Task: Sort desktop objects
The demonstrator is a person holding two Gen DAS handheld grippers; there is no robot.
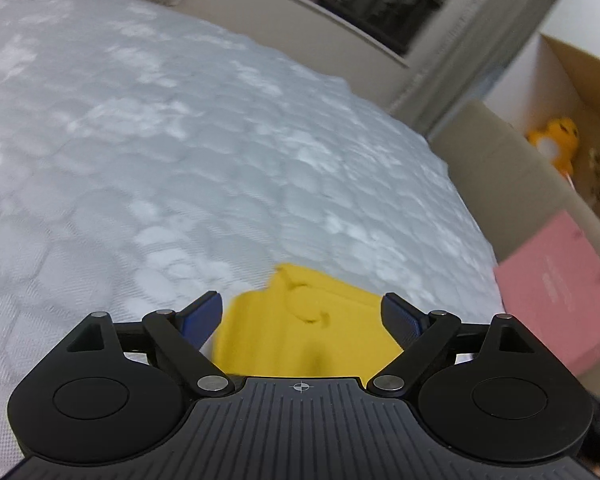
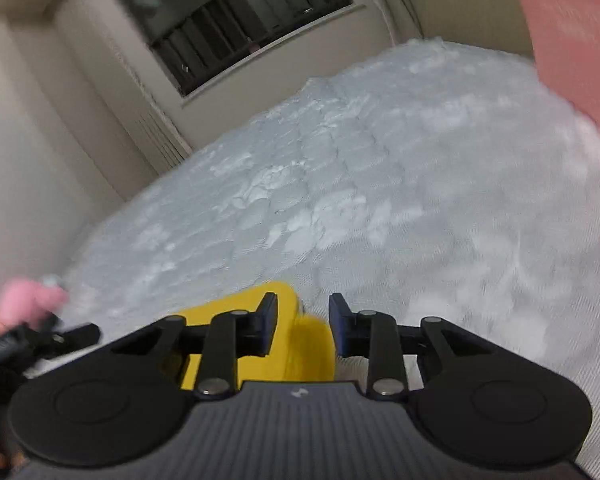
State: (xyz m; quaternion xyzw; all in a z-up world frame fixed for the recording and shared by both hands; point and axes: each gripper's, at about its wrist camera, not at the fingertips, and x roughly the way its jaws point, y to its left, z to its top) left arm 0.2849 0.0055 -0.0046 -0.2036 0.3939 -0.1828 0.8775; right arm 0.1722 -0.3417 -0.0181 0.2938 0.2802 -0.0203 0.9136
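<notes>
The left gripper (image 1: 302,312) gapes wide around a yellow object (image 1: 300,328) at bottom centre without touching it, while the right gripper (image 2: 303,326), jaws narrowed, straddles that object's edge, contact unclear, above a pale quilted mattress (image 1: 160,140) beneath a dark window (image 2: 236,20) at the top.
</notes>
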